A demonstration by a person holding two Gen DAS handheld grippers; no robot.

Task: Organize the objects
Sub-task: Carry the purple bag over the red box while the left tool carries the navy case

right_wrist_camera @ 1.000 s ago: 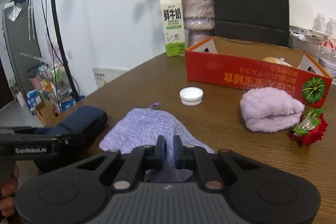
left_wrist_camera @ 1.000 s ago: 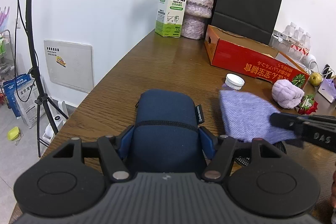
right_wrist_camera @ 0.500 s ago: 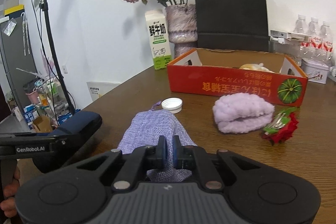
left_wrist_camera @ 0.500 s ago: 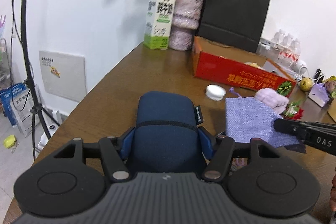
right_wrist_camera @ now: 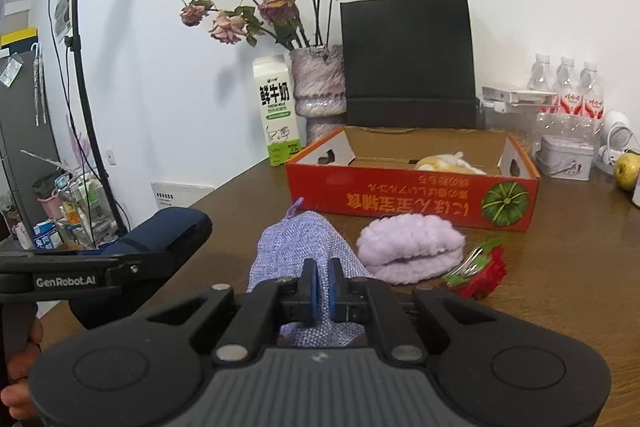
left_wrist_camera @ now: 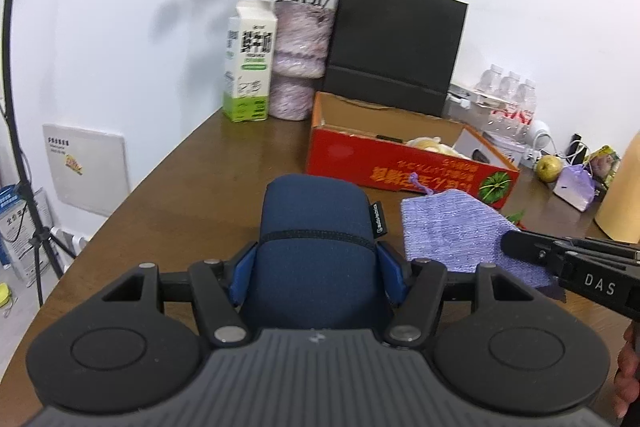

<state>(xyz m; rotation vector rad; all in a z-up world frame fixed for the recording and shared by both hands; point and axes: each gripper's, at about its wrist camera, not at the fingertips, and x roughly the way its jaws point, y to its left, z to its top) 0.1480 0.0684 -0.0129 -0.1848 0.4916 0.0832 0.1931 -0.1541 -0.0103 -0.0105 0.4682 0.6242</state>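
In the left wrist view, the left gripper point(left_wrist_camera: 316, 263) pinches a dark blue soft zip pouch point(left_wrist_camera: 316, 227) between its blue pads, one pad on each side. The pouch sticks out toward 12 o'clock. A second ago the pouch sat low over the brown wooden table point(left_wrist_camera: 200, 179). Now it is lifted, and the red cardboard box with a green pumpkin picture point(left_wrist_camera: 400, 163) looks closer and sits just past the pouch at 1 o'clock. At 3 o'clock the right gripper point(left_wrist_camera: 516, 247) comes in from the side, holding a flat purple woven cloth bag point(left_wrist_camera: 448, 231). The white round lid that lay near the bag before is hidden now.

In the right wrist view, the right gripper point(right_wrist_camera: 322, 287) has its pads pressed together on the purple cloth bag point(right_wrist_camera: 300, 247), which hangs out toward 12 o'clock. The bag was lying on the table a second ago; now it is up in the air. The red box point(right_wrist_camera: 408, 195) is bigger in the picture and right ahead at 12 o'clock, open on top. A fluffy pale purple folded cloth point(right_wrist_camera: 412, 247) and a red fake rose point(right_wrist_camera: 484, 271) lie on the table at 2 o'clock. The left gripper point(right_wrist_camera: 132, 263) with the blue pouch point(right_wrist_camera: 172, 231) is at 9 o'clock.

I think both things are on their way to the red box, side by side.
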